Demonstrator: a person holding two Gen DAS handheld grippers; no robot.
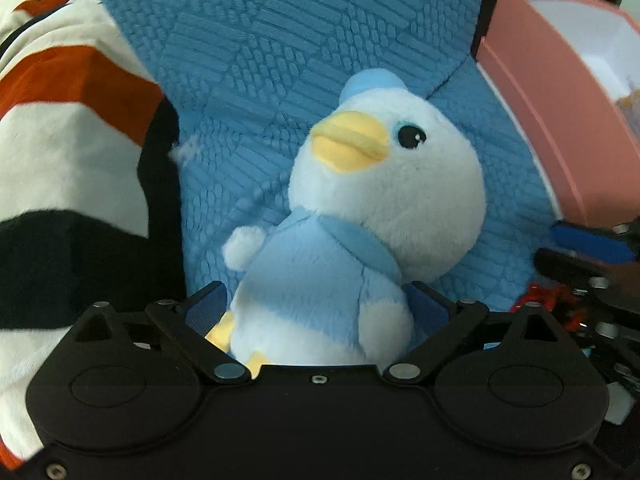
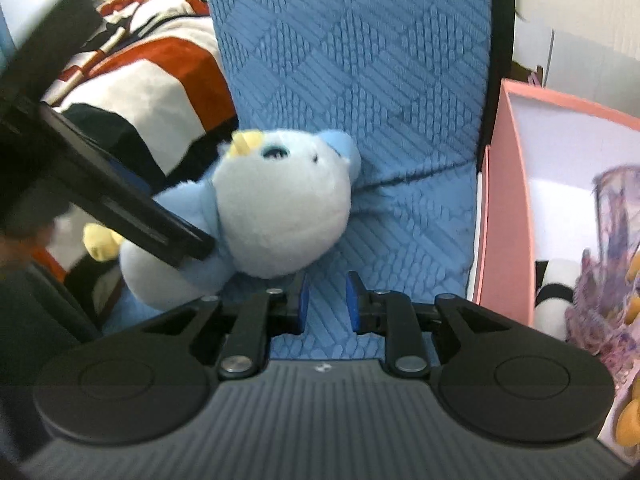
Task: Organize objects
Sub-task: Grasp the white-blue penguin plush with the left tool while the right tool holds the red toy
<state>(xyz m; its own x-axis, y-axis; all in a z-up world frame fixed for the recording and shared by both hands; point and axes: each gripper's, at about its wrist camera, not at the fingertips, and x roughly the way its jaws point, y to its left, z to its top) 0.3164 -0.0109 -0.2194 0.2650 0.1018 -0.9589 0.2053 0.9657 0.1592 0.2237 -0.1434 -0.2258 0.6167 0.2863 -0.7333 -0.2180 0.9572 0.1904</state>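
While lying on blue textured fabric (image 1: 280,40), plush penguin (image 1: 360,208) shows pale-blue body, yellow beak.
Left gripper (image 1: 320,308) spread wide around it; right gripper (image 2: 326,304) narrowly parted, empty.

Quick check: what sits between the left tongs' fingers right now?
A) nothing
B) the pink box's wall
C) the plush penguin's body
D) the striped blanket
C: in the left wrist view the plush penguin has its body between the wide-spread fingers of the left tongs.

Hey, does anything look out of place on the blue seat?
Yes. The plush duck lies tipped on its side on the blue seat cushion, outside the pink box that already holds other toys. The left claw straddles its body, wide open.
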